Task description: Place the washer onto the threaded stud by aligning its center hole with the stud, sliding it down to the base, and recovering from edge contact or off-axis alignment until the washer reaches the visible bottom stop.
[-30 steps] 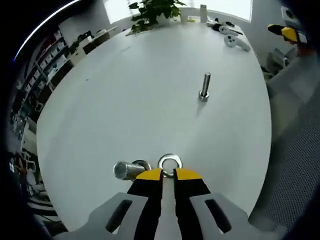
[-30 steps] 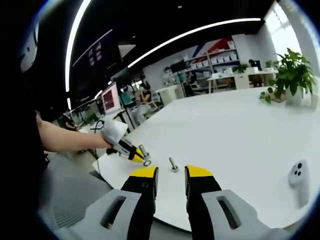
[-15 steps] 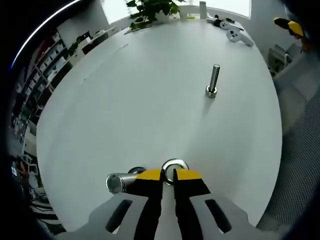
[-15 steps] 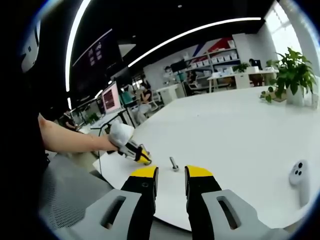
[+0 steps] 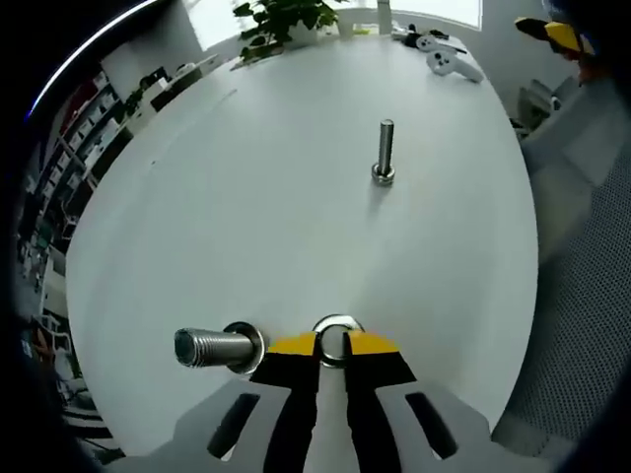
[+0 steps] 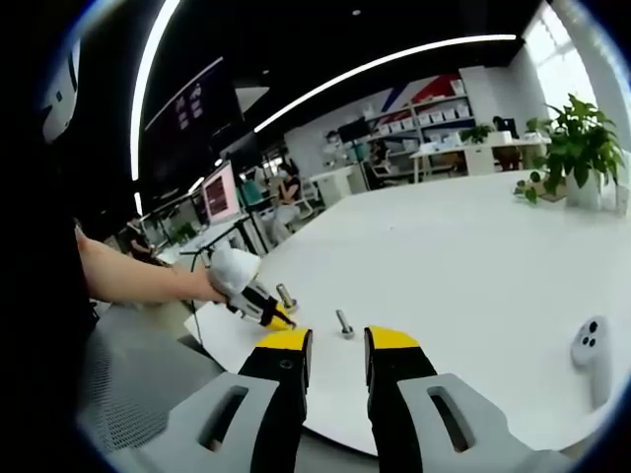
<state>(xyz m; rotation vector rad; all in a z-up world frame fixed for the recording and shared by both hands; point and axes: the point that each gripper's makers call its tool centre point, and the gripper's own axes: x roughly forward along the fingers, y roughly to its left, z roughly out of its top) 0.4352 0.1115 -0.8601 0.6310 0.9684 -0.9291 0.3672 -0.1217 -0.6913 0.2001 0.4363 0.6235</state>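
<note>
The left gripper [image 5: 332, 347] pinches the washer [image 5: 335, 329] edge-on in closed fingers, low over the bench [image 5: 246, 197]. The nearest threaded stud [image 5: 219, 347] stands just left. The right gripper [image 6: 337, 347] hangs parted, empty, farther off.

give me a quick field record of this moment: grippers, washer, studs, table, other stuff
left gripper: shut on the washer, low over the table
near stud: just left of the washer, a ring at its base
far stud: upright mid-table, bare
washer state: not on a stud yet
right gripper: open, empty, at the table edge
other: potted plant, white controller
</note>
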